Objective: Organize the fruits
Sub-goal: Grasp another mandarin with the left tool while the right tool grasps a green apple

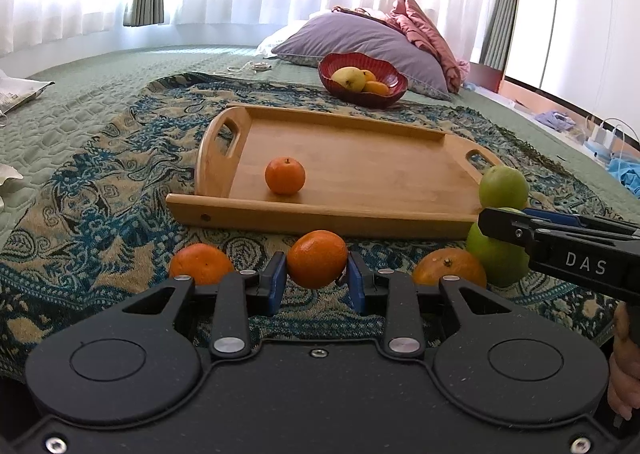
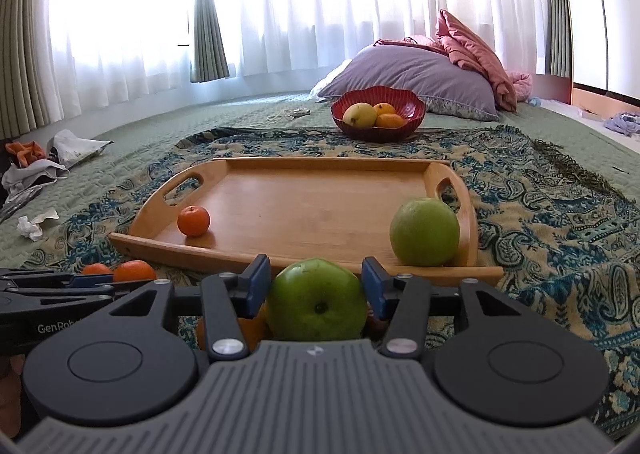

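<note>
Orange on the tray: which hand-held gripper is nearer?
Left. The left hand-held gripper, shut on another orange, sits straight in front of the orange on the tray; the right hand-held gripper sits off toward the tray's other end.

White letters "DAS" stand on the right gripper (image 1: 498, 224); "GenRob", cut off, on the left gripper (image 2: 76, 280).

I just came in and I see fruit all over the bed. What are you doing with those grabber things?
A person is sorting fruit onto the wooden tray. The left hand-held gripper is shut on an orange, and the right hand-held gripper has a green apple between its blue pads. One small orange and another green apple are already on the tray. More fruit sits in the red bowl behind.
</note>
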The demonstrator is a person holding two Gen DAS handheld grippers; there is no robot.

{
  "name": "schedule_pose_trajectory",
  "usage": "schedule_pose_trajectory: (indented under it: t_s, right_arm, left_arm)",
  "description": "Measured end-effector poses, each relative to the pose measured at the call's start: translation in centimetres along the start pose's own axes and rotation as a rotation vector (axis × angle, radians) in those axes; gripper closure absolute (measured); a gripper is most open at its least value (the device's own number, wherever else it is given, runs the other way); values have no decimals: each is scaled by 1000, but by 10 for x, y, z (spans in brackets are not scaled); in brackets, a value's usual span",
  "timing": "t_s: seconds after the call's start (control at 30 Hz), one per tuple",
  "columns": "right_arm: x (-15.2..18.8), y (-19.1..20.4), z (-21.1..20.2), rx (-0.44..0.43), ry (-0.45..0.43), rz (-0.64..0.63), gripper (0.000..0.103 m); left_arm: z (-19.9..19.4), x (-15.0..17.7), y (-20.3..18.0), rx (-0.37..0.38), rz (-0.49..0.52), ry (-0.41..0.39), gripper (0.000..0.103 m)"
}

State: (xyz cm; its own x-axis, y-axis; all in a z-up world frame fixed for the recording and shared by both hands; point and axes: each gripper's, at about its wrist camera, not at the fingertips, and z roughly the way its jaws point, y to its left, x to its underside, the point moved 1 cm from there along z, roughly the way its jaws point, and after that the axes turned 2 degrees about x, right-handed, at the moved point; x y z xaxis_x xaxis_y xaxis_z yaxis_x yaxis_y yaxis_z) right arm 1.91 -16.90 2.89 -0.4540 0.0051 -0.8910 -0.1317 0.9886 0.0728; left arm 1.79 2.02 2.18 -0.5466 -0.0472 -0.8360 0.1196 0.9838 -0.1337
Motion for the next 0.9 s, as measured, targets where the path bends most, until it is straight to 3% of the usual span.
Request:
schedule_pose_trajectory:
  t_s: [0.17,0.27,0.33,0.43,0.5,0.6,0.9]
  right_arm:
    - [1,-2,0,-1,8,12,54]
    - [-1,-3,-1,15,1,11,83]
    - [-4,-1,-2,22,-3,-9,74]
    - [-4,2,0,26,4,-31,68]
    - [0,3,-1,39,-3,-42,53]
    - [4,2,-3,61,-17,-50,43]
    - [7,-12,-6,65,-14,17,34]
  left_arm:
    - [0,1,-1,1,5,1,73]
    - [0,2,-1,0,-1,4,73]
    - [1,4,-1,-1,-5,9,73]
    - [1,6,-1,1,-6,14,73]
    - [1,8,-2,2,-3,17,73]
    - [1,10,-1,-1,0,21,73]
    - [4,11,0,-5,-12,27,73]
